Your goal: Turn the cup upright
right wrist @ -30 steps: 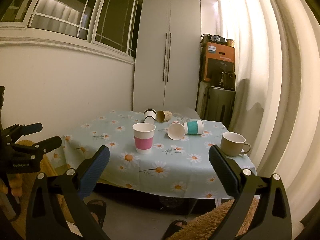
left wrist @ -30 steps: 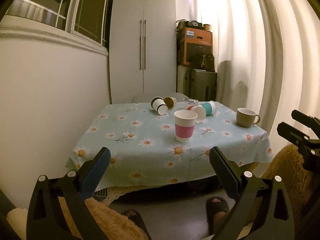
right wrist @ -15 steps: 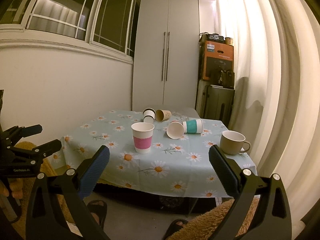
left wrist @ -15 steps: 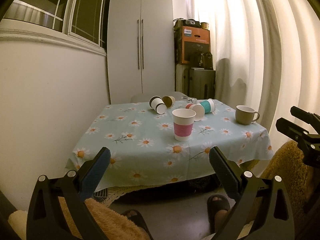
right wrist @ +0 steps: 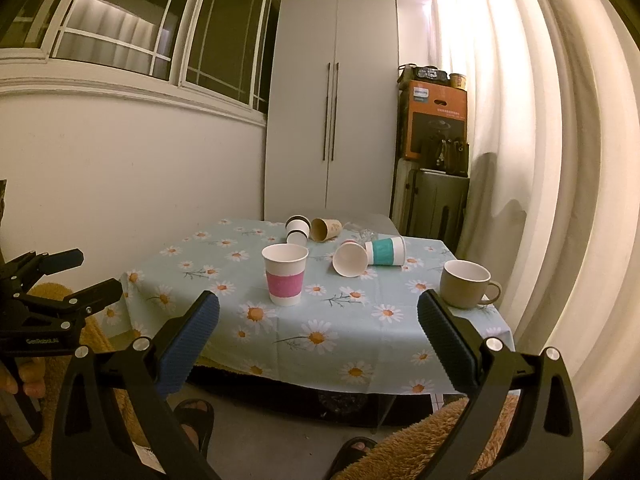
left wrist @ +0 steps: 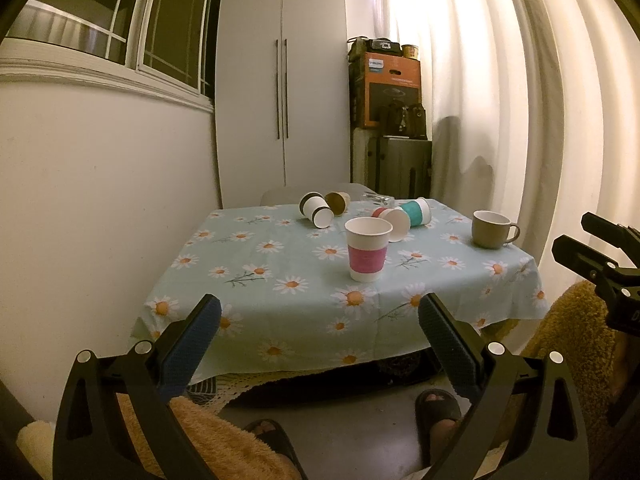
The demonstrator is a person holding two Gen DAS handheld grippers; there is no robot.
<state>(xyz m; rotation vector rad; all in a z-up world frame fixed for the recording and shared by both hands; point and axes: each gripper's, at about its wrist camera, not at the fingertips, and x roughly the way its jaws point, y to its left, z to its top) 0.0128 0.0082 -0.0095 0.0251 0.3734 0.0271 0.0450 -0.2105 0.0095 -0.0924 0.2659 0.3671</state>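
A pink-banded paper cup (left wrist: 367,249) (right wrist: 284,274) stands upright on the daisy tablecloth (left wrist: 280,272) (right wrist: 360,320). Behind it lie several tipped cups: a black-banded cup (left wrist: 316,209) (right wrist: 297,230), a brown cup (left wrist: 337,202) (right wrist: 326,229), a red-rimmed cup (left wrist: 394,220) (right wrist: 350,259) and a teal-banded cup (left wrist: 417,212) (right wrist: 385,251). My left gripper (left wrist: 319,340) is open and empty, in front of the table's near edge. My right gripper (right wrist: 318,336) is open and empty, also short of the table. Each gripper shows at the side of the other's view.
A grey mug (left wrist: 491,229) (right wrist: 466,283) stands upright at the table's right side. A white wall is to the left, curtains to the right, a white cabinet (left wrist: 282,92) and stacked boxes (left wrist: 386,88) behind. Sandalled feet and fuzzy brown fabric (left wrist: 224,448) are below.
Both views have shifted slightly; the table sits a little lower and closer in the left wrist view. Both grippers stay open. No cup has moved.
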